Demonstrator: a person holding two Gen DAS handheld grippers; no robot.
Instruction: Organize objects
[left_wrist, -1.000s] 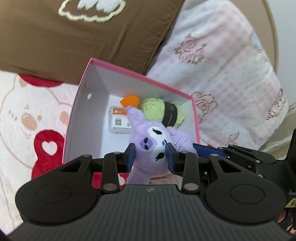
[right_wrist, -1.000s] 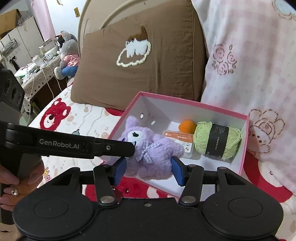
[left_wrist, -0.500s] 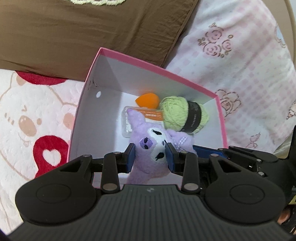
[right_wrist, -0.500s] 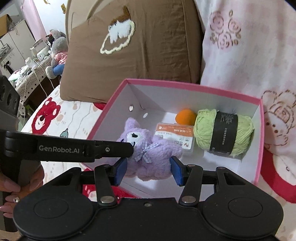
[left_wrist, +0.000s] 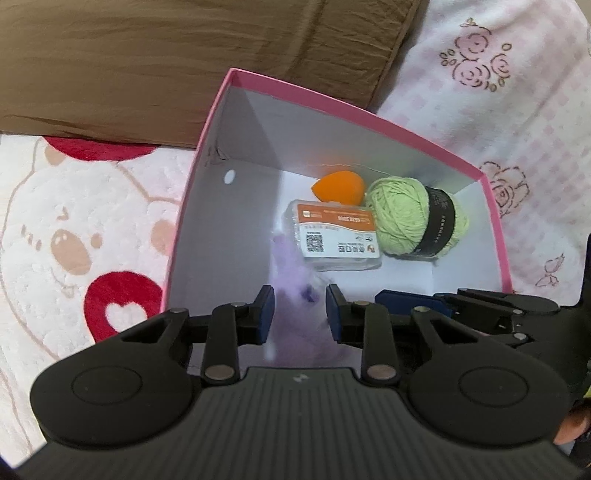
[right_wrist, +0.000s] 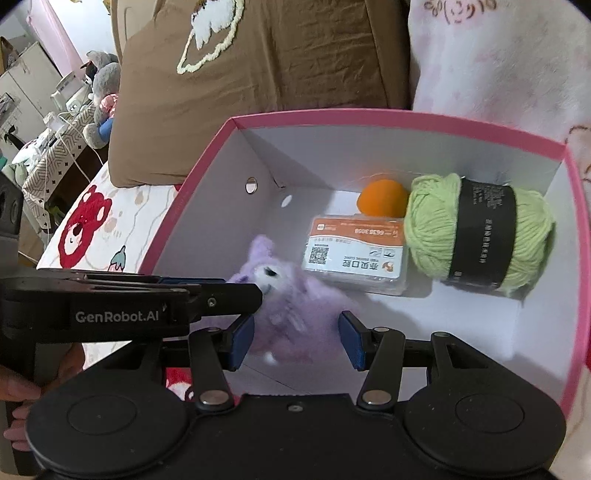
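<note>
purple plush toy sits blurred over the near-left floor of the pink box, just beside the clear card case; whether it is resting or dropping cannot be told. left gripper is released, jaws apart with the blurred plush between but no pad pressing it. right gripper is also spread, pads either side of the plush body, contact unclear. the plush looks light, soft and squashy, not fragile, fuzzy so unlikely to slip; best hold is probably across the body or head, not the ear. green yarn ball and orange sponge lie at the far side. right view shows the plush face and the left gripper's side touching its head; left view shows only a purple smear, plus the right gripper's tip entering from the right.
</note>
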